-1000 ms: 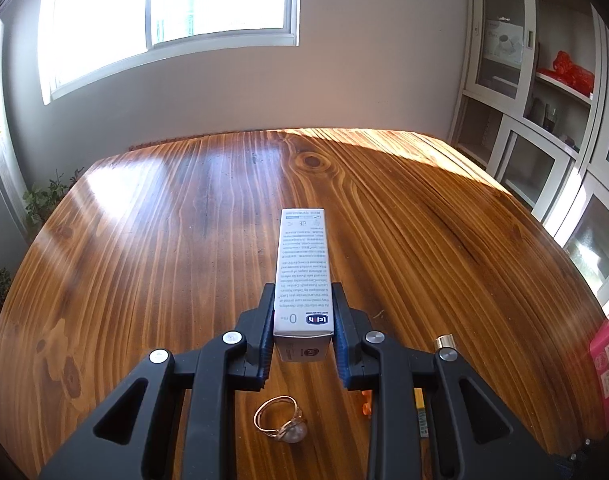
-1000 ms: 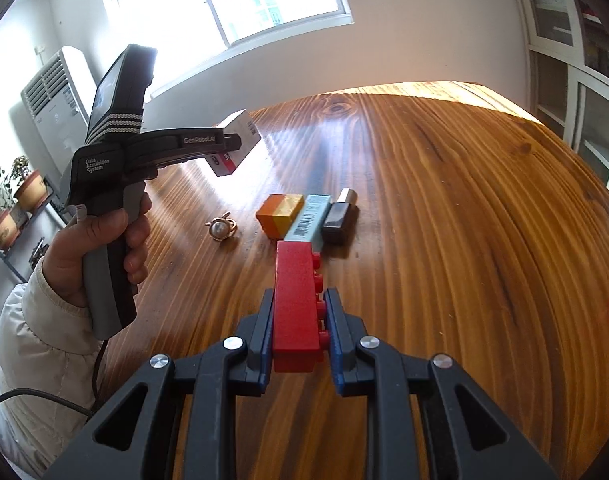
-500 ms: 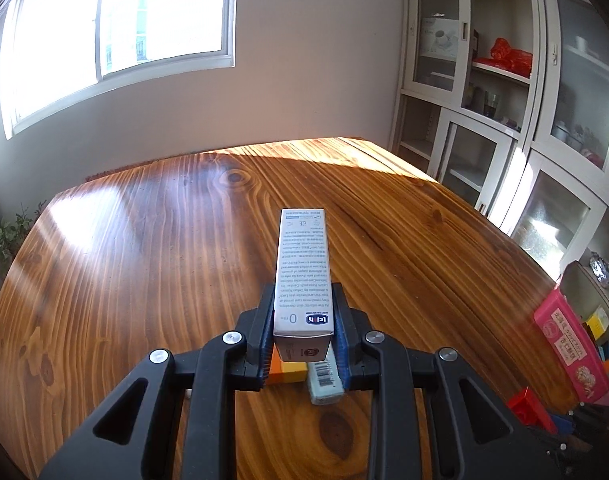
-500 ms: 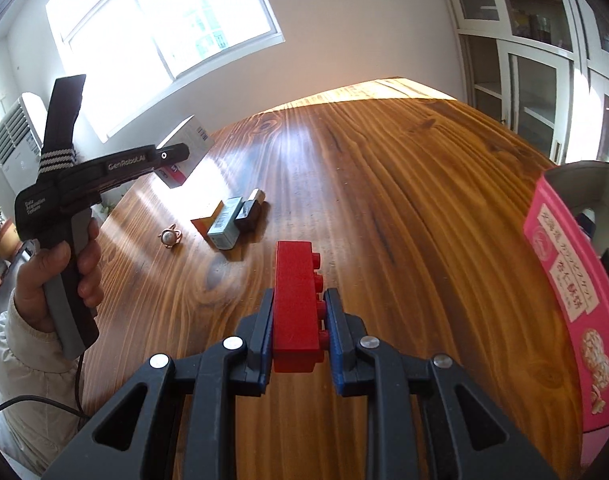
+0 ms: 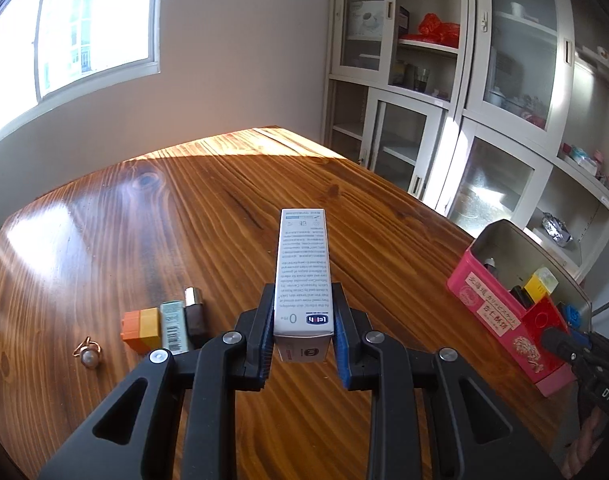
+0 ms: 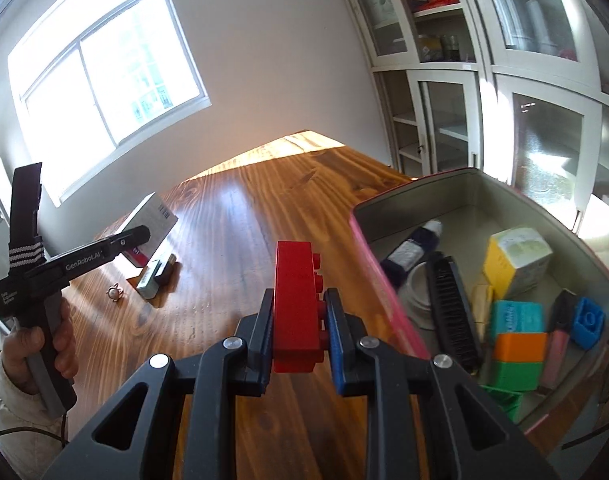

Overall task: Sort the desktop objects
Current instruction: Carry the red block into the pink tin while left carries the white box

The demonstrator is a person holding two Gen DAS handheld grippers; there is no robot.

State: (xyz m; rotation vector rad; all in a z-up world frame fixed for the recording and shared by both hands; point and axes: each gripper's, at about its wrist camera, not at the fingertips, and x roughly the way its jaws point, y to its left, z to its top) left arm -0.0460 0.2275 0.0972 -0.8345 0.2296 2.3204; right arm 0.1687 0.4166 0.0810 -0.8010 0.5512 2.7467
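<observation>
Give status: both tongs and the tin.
Left tongs shut on white carton. Right tongs shut on red brick. Pink tin open, half full, nothing blocking.

A glossy brown wooden bench with strong grain catches a sunlit patch at its far end. Behind it, a plain pale wall holds a white-framed window. White glass-door cabinets line the right side.

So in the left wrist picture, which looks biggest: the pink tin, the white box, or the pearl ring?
1. Pink tin
2. White box, though it sits nearest the camera, so it looks bigger than it really is
3. Pearl ring, clearly smallest
</observation>
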